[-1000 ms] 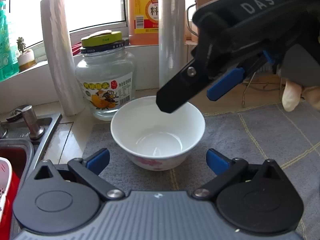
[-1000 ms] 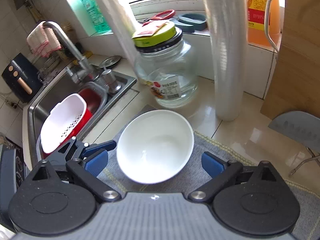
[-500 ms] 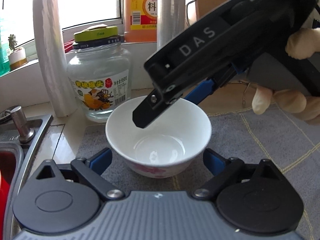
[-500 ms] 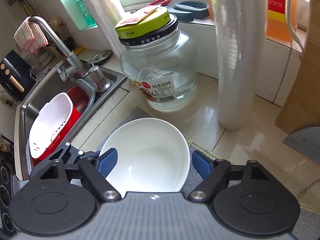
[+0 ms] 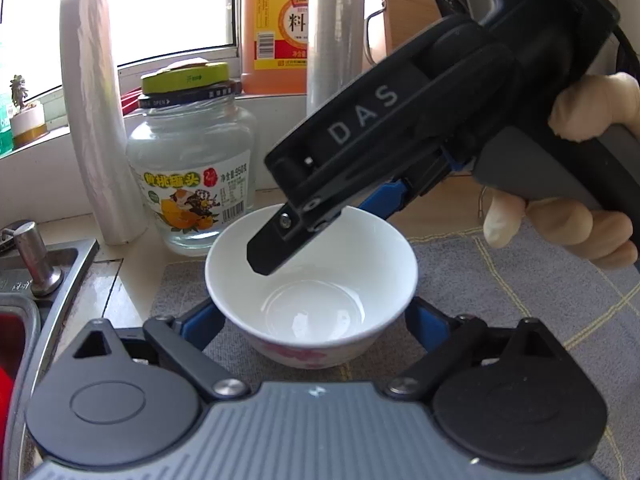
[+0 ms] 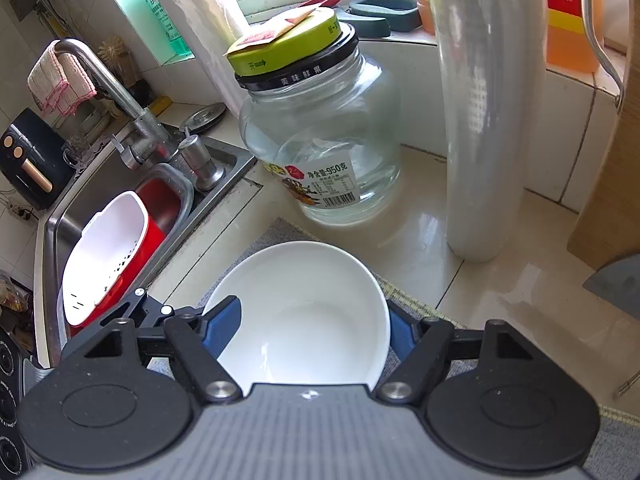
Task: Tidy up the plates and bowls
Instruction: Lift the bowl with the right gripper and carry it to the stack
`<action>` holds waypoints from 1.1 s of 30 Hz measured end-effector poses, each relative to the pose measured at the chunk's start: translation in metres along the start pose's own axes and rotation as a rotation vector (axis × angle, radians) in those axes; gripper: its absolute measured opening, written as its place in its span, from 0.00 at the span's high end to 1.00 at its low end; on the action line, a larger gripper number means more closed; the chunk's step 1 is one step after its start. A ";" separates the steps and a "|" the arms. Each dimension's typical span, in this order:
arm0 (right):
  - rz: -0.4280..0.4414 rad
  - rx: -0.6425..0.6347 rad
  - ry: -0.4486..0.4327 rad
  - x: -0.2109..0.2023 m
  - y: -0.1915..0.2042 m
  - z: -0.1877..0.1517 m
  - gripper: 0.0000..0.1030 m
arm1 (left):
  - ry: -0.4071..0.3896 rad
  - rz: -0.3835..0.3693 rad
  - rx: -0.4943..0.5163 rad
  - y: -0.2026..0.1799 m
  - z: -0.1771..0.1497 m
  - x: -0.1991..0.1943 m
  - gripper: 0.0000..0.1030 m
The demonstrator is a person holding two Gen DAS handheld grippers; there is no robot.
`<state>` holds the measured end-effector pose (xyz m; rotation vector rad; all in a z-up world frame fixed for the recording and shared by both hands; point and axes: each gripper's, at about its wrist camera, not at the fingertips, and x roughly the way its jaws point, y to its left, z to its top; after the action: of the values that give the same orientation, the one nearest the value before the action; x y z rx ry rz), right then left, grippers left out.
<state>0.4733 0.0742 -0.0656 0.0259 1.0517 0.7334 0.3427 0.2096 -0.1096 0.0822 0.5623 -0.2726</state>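
A white bowl [image 5: 312, 280] with a pink flower print stands on a grey mat [image 5: 480, 300]. My left gripper [image 5: 314, 316] has just been closing, with the bowl between its jaws. Both blue pads [image 5: 202, 320] now rest against the bowl's lower wall. My right gripper [image 5: 320, 232] comes in from the upper right, held by a gloved hand [image 5: 560, 232]. Its near finger tip hangs over the inside of the bowl. In the right wrist view the bowl [image 6: 312, 300] lies between the right gripper [image 6: 312, 328] fingers, which stand apart at about the rim's width.
A glass jar [image 5: 192, 168] with a green lid stands just behind the bowl, flanked by two upright film rolls [image 5: 96, 120]. An orange bottle [image 5: 276, 32] sits on the sill. The sink [image 6: 100, 184] on the left holds a white colander [image 6: 108, 252] in a red basin.
The left jaws have narrowed onto the bowl's sides. The right gripper has come lower and closer over the bowl, and its fingers have drawn in to the rim.
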 end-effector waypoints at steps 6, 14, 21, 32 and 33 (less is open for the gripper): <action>-0.010 0.006 -0.003 -0.002 0.002 -0.002 0.22 | -0.005 -0.002 -0.002 0.000 0.003 -0.002 0.08; -0.015 0.003 -0.008 -0.012 0.008 -0.009 0.22 | 0.011 0.004 0.028 -0.008 0.006 -0.012 0.08; -0.006 0.016 -0.029 -0.041 0.020 -0.031 0.22 | 0.018 -0.002 0.056 -0.027 0.005 -0.042 0.07; -0.009 0.001 -0.061 -0.086 0.045 -0.070 0.21 | 0.017 -0.031 0.048 -0.051 0.000 -0.089 0.07; -0.013 -0.010 -0.068 -0.090 0.048 -0.074 0.21 | 0.014 -0.033 0.046 -0.054 0.000 -0.093 0.07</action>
<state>0.3628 0.0376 -0.0171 0.0353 0.9823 0.7210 0.2522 0.1798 -0.0603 0.1195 0.5722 -0.3175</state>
